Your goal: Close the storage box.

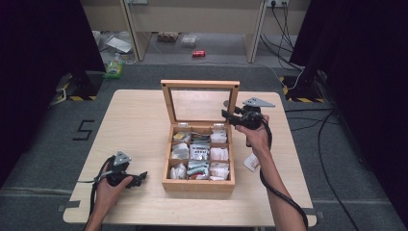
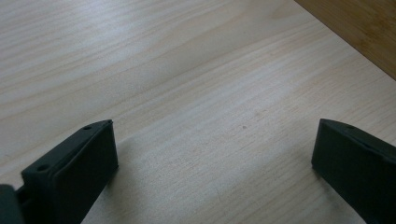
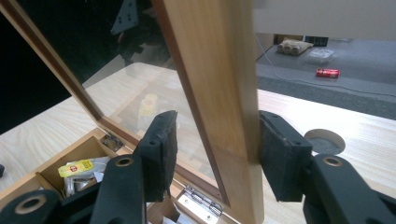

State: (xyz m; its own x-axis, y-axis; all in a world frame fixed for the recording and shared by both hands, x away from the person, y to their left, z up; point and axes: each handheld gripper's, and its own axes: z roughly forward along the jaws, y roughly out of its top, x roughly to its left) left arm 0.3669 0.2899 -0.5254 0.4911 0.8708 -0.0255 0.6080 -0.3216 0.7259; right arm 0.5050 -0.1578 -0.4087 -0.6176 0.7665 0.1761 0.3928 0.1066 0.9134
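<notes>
box: a wooden box point(image 1: 198, 183) sits near the middle of the worktop point(image 1: 134, 120), its compartments filled with small packets point(image 1: 199, 154).
lid: the glass-paned lid point(image 1: 199, 85) stands upright at the back of the box, hinged along its lower edge (a metal hinge point(image 3: 201, 201) shows in the right gripper view).
right tongs: the right tongs point(image 3: 212, 149) sit astride the right side rail of the lid frame point(image 3: 219, 93), one pad in front of the glass, the other against the outer face; whether both pads press on the wood cannot be told.
left tongs: the left tongs point(image 2: 212, 158) rest low over bare worktop, jaws wide apart with nothing between them, well to the left of the box.
beside the box: a small white packet point(image 1: 251, 161) lies on the worktop just right of the box.
</notes>
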